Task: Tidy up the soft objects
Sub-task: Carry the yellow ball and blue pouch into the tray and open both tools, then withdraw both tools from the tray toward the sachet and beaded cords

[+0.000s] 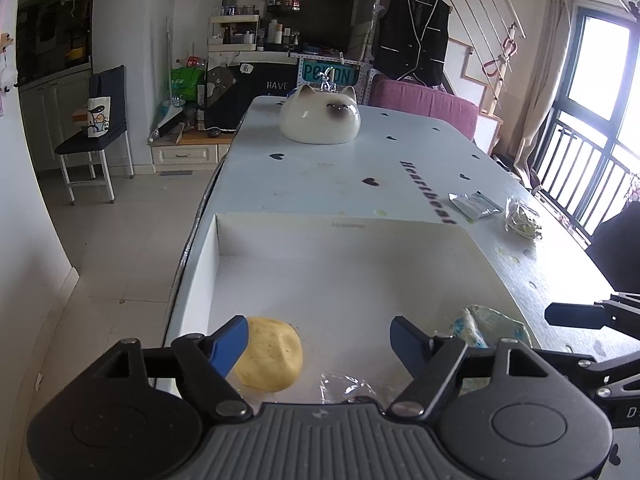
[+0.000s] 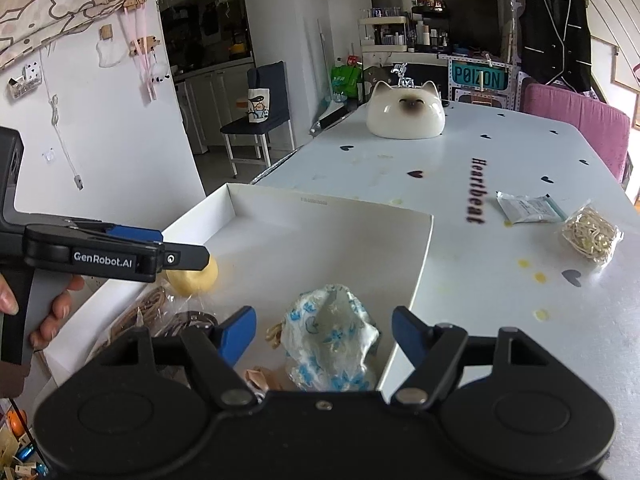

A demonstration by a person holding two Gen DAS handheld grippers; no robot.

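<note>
A shallow white box [image 1: 320, 232] [image 2: 320, 208] lies on the table. Inside it rests a soft yellow ball [image 1: 272, 354] [image 2: 196, 278], just beside the left finger of my left gripper [image 1: 320, 336], which stands open with nothing between its pads. A crumpled white pouch with blue flowers [image 2: 330, 332] [image 1: 488, 330] sits near the box's right wall. My right gripper [image 2: 324, 328] is open around the pouch, and both pads are clear of it. In the right wrist view the left gripper [image 2: 180, 258] hovers over the yellow ball, held by a hand [image 2: 56, 312].
Plastic-wrapped brown cords [image 2: 148, 312] and a clear wrapper [image 1: 348, 388] lie at the box's near end. On the table to the right are a silver sachet [image 2: 528, 208] and a bag of rubber bands [image 2: 590, 234]. A ceramic cat head [image 2: 406, 114] stands at the far end.
</note>
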